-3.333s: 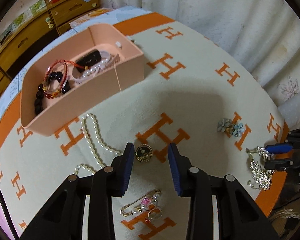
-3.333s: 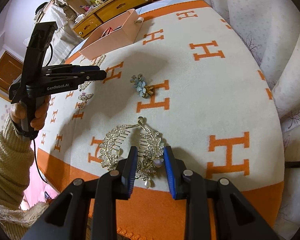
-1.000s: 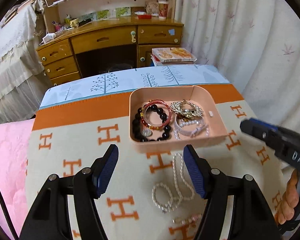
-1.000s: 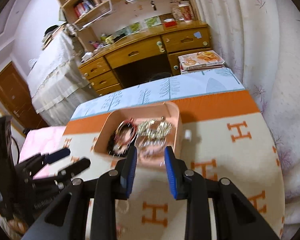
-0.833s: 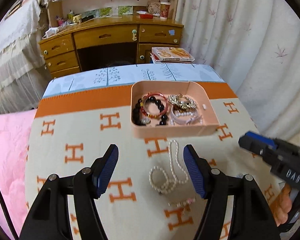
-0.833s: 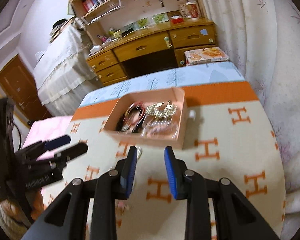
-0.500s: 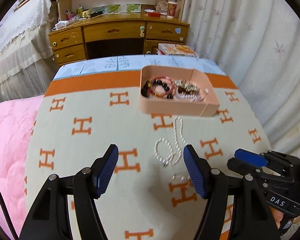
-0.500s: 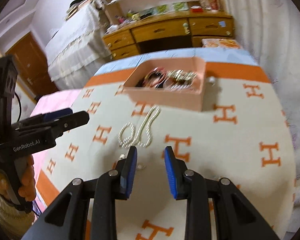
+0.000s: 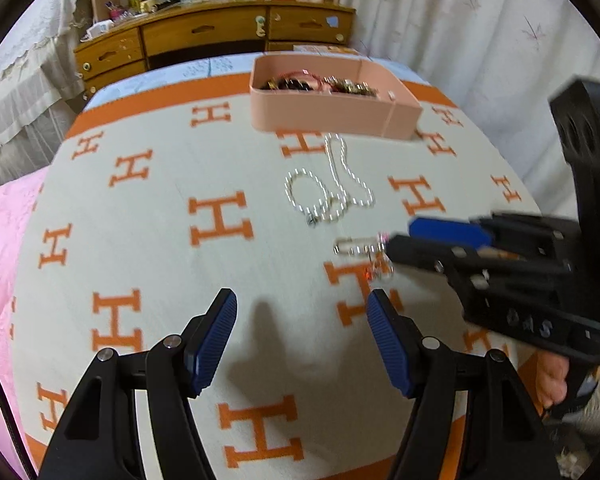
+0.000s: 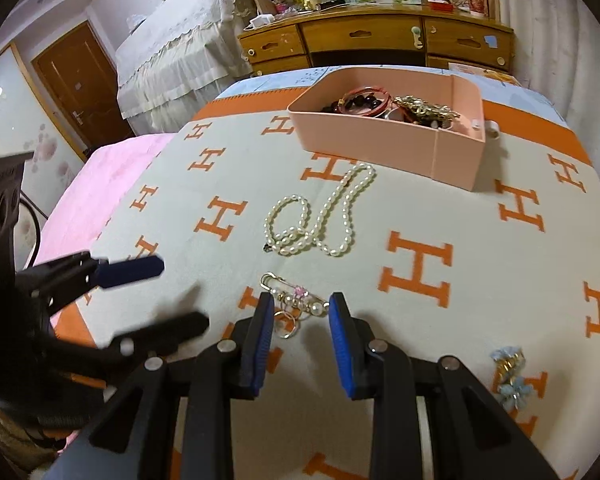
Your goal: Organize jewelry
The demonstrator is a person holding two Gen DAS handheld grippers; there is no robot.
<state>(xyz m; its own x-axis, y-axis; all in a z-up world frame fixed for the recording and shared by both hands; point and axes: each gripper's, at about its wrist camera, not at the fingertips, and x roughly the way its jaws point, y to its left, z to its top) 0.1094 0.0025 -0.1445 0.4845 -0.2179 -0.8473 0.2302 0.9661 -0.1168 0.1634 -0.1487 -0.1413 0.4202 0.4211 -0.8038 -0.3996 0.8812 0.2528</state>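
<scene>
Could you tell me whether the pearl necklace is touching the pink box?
Apart. In the right wrist view, the pearl necklace lies on the blanket, and a strip of cloth shows between its top loop and the pink box wall.

On the blanket: one pink box [image 10: 384,148] of jewelry, one pearl necklace [image 10: 320,216], one charm pin [image 10: 296,294], one blue flower clip [image 10: 510,376], and two grippers.

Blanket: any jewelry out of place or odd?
Three pieces lie loose outside the pink box: a pearl necklace in loops beside it, a charm pin between the open right gripper fingers, and a blue flower clip alone near the edge. Nothing looks damaged.
</scene>
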